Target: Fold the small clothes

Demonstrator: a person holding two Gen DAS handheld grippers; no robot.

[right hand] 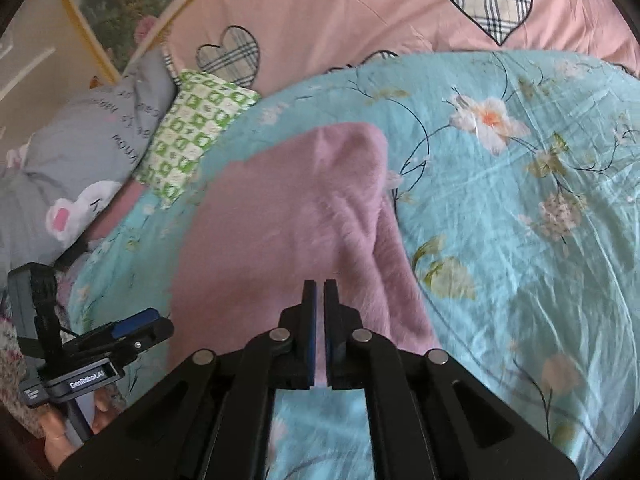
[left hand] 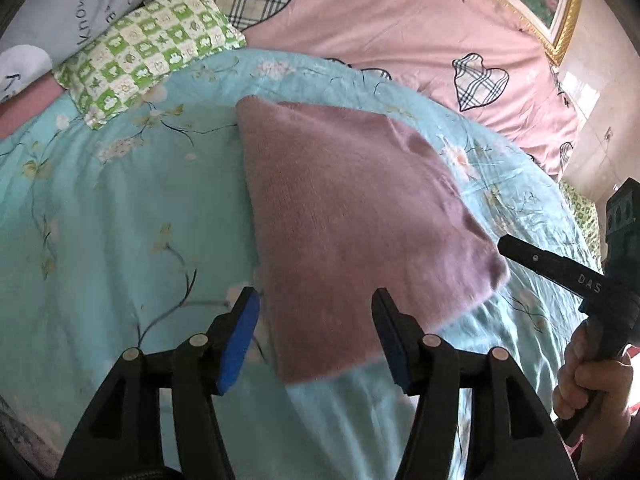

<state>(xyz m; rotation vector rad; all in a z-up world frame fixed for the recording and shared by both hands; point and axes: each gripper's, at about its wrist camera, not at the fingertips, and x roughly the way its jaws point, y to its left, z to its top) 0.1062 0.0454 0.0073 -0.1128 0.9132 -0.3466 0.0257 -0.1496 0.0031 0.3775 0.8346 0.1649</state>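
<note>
Left wrist view: left gripper jaws spread, empty; right gripper pressed together. Folded sweater looks soft, light; grip near corner.

A folded mauve knit garment lies on the teal floral quilt, the left gripper gaping above its six o'clock edge, apparently clear of it, the right gripper at three o'clock.
</note>
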